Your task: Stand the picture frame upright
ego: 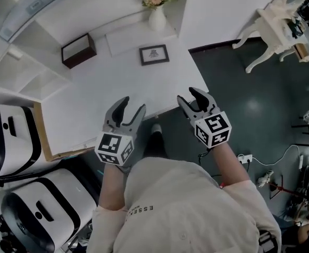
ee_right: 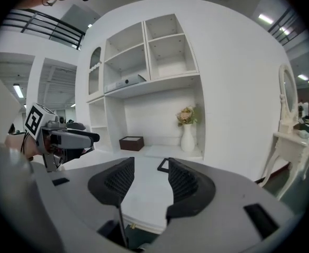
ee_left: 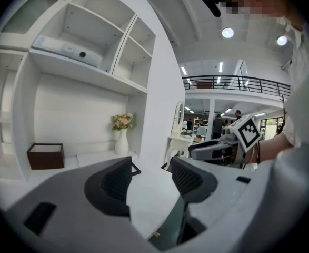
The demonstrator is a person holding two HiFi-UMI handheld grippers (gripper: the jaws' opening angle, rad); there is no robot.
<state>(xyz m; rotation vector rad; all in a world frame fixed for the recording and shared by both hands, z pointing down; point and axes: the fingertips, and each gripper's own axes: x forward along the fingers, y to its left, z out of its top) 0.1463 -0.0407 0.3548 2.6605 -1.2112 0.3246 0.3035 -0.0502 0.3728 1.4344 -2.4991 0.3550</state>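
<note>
The left gripper [ego: 132,108] and right gripper [ego: 188,96] hang spread and empty, well short of the vase [ego: 157,19]; the frame [ego: 154,54] lies flat on the worktop [ego: 101,94] just before it. Best approach, likely: pinch one edge, tilt up gently.

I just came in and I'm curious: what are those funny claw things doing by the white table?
A person holds a left gripper and a right gripper at the near edge of the white table. Both have their jaws open and empty. The picture frame lies flat farther back, near the vase, not yet touched.
</note>
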